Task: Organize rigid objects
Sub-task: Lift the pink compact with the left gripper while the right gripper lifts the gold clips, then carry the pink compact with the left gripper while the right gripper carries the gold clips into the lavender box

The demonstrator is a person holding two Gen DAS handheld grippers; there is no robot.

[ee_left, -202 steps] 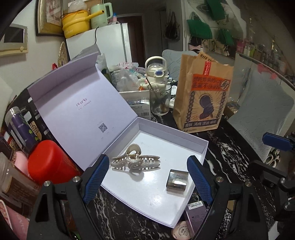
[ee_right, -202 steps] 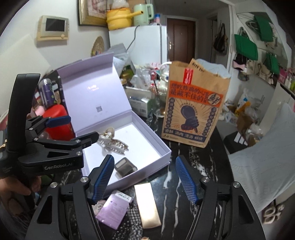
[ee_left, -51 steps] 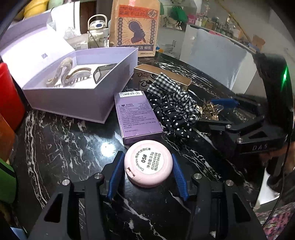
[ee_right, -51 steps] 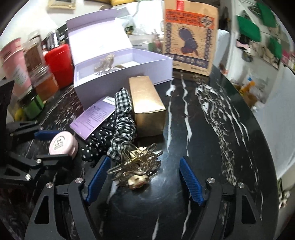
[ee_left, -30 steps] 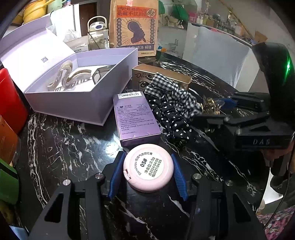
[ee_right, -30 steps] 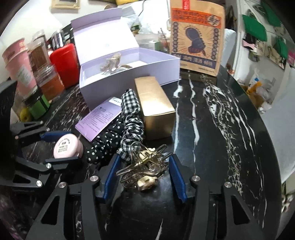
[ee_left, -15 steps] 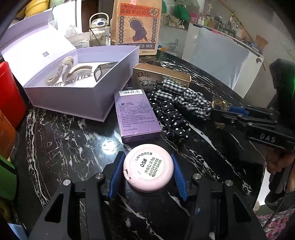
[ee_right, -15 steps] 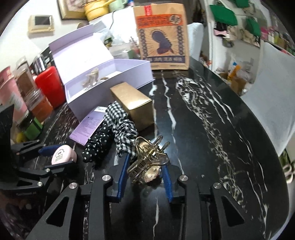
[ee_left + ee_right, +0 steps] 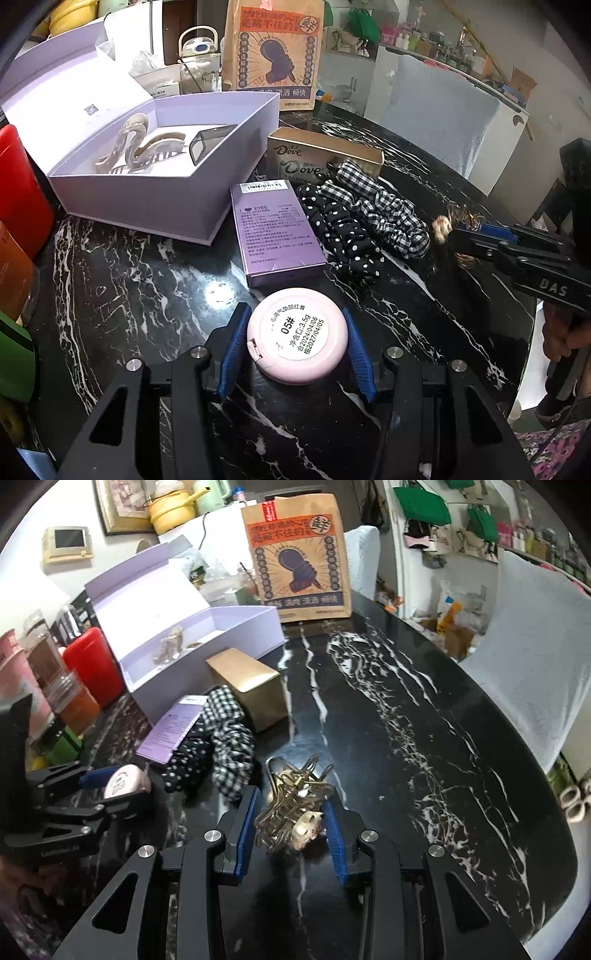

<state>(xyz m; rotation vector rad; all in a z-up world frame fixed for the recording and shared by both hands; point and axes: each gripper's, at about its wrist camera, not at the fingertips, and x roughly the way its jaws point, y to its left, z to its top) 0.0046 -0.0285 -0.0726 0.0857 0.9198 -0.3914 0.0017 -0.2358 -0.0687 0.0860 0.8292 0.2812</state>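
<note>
My left gripper (image 9: 293, 314) is shut on a round pink compact (image 9: 297, 334) with a white label, just above the black marble table (image 9: 147, 295). The right gripper (image 9: 291, 805) is shut on a gold wire hair clip (image 9: 286, 792) with a pale charm, to the right of the scrunchies. In the left wrist view the right gripper (image 9: 454, 236) shows at the right with the clip (image 9: 441, 225) at its tips. The open lavender box (image 9: 147, 206) holds a cream claw clip (image 9: 136, 147) and a dark square case (image 9: 208, 142).
A purple carton (image 9: 273, 232), a gold Dove box (image 9: 306, 162), a checked scrunchie (image 9: 373, 218) and a dotted scrunchie (image 9: 343, 236) lie beside the lavender box. A brown paper bag (image 9: 273, 51) stands behind. A red container (image 9: 18, 192) and jars crowd the left edge.
The right jaws have closed on the gold clip, rolled, and drawn it to the right, away from the scrunchies. The left gripper keeps the pink compact in the same spot.
</note>
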